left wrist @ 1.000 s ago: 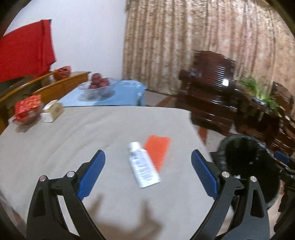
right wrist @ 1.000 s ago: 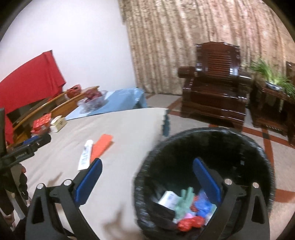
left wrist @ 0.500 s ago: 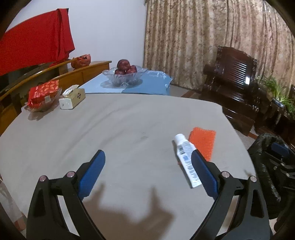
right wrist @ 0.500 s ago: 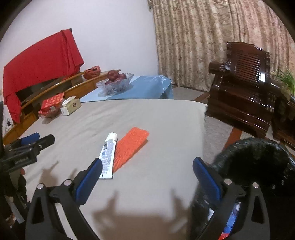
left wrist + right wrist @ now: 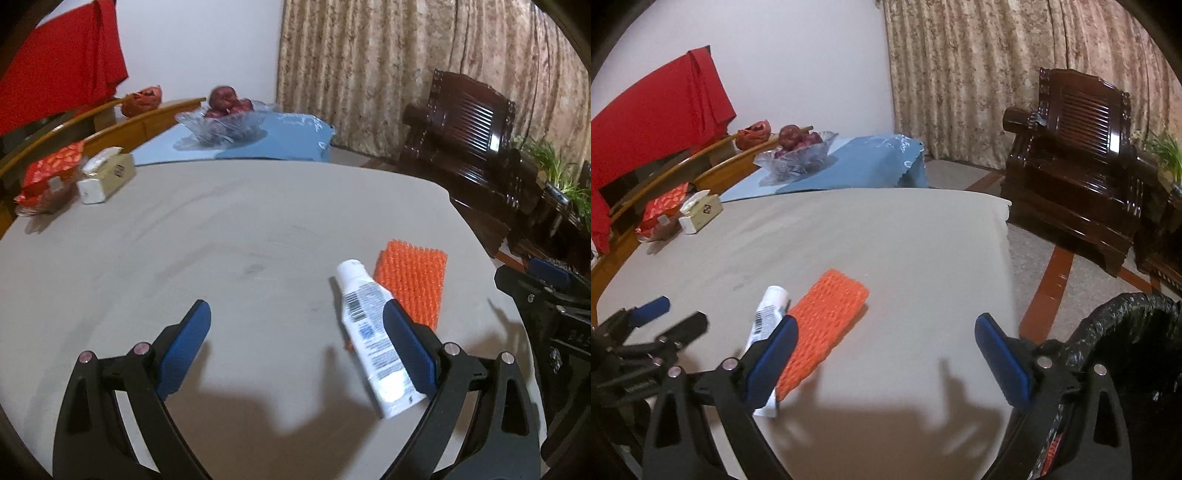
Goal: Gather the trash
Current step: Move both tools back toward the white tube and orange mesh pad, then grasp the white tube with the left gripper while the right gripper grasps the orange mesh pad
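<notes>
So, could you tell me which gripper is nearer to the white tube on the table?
Left. The left gripper hangs open with its right finger just beside the white tube. The right gripper is open further over, past the orange net, near the bin.

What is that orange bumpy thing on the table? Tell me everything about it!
The orange bumpy thing is a flat rectangle of soft-looking foam netting, covered in a mesh of little bumps and holes. It lies flat on the grey table, near the edge closest to the black-bagged bin. A white tube lies right alongside it and seems to overlap one long edge. Neither gripper touches it.
</notes>
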{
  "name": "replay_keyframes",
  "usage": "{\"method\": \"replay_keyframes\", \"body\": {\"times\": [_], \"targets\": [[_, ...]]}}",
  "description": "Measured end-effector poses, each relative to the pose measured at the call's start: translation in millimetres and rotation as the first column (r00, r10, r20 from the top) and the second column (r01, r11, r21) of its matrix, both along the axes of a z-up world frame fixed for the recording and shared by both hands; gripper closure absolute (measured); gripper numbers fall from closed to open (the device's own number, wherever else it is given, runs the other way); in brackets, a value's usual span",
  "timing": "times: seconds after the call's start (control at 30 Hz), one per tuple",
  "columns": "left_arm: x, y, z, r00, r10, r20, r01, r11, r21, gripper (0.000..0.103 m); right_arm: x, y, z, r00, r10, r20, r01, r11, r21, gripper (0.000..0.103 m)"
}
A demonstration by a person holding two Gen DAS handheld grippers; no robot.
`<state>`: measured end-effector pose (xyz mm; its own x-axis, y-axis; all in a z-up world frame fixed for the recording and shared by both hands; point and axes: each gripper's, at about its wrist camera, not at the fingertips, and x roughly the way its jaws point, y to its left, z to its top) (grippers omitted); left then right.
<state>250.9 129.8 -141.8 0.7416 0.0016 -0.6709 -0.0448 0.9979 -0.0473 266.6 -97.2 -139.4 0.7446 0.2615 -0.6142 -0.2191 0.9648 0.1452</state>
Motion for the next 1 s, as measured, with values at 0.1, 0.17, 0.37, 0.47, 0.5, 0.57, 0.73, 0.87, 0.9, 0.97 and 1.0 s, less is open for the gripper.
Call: {"method": "replay_keyframes", "body": {"times": [0.1, 0.17, 0.37, 0.47, 0.5, 0.57, 0.73, 0.87, 0.9, 0.97, 1.0], "targets": [[15.6, -8.2, -8.4, 1.000, -0.021, -0.020, 0.020, 1.000, -0.015, 0.011, 4.6, -5.2, -1.4, 1.000, -0.014, -0.006, 0.014, 1.000, -0.003, 0.009], [26.2, -12.5, -14.6, 0.999, -0.036, -0.035, 0.035, 0.999, -0.021, 0.012, 7.4, -7.8, -2.7, 1.000, -0.018, -0.011, 0.018, 1.000, 0.004, 0.009], [50.9, -20.5, -32.8, 0.994, -0.053, -0.093, 0.049, 0.998, -0.046, 0.018, 13.8, -9.8, -6.1, 1.000, -0.008, -0.016, 0.008, 1.000, 0.006, 0.009], [60.4, -23.1, -41.1, 0.990, -0.061, -0.128, 0.051, 0.995, -0.082, 0.023, 15.9, -8.6, -8.3, 1.000, 0.000, -0.019, 0.000, 1.000, 0.005, 0.009], [63.5, -23.1, -43.8, 0.988, -0.068, -0.141, 0.054, 0.993, -0.101, 0.025, 16.6, -8.4, -8.9, 1.000, 0.002, -0.021, -0.002, 1.000, 0.005, 0.009], [64.9, -23.8, -44.0, 0.988, -0.071, -0.137, 0.055, 0.992, -0.117, 0.039, 17.4, -9.0, -11.1, 1.000, 0.002, -0.025, -0.002, 1.000, 0.007, 0.009], [62.5, -24.9, -44.3, 0.985, -0.117, -0.127, 0.092, 0.978, -0.188, 0.061, 18.5, -7.9, -14.6, 0.999, 0.004, -0.038, -0.003, 1.000, 0.016, 0.009], [53.5, -14.0, -38.7, 0.988, -0.100, -0.115, 0.072, 0.971, -0.227, 0.061, 16.7, -2.0, -12.0, 0.999, 0.024, -0.029, -0.024, 1.000, 0.013, 0.009], [50.3, -11.0, -35.1, 0.989, -0.099, -0.107, 0.072, 0.971, -0.228, 0.061, 16.2, 0.1, -11.4, 0.999, 0.031, -0.027, -0.031, 0.999, 0.012, 0.009], [43.0, -3.6, -27.7, 0.991, -0.095, -0.090, 0.073, 0.971, -0.226, 0.061, 16.1, 6.7, -10.7, 0.998, 0.048, -0.027, -0.048, 0.999, 0.016, 0.009], [38.8, 0.8, -24.6, 0.992, -0.092, -0.085, 0.071, 0.973, -0.221, 0.061, 16.3, 9.9, -11.2, 0.998, 0.053, -0.029, -0.052, 0.998, 0.017, 0.009]]}}
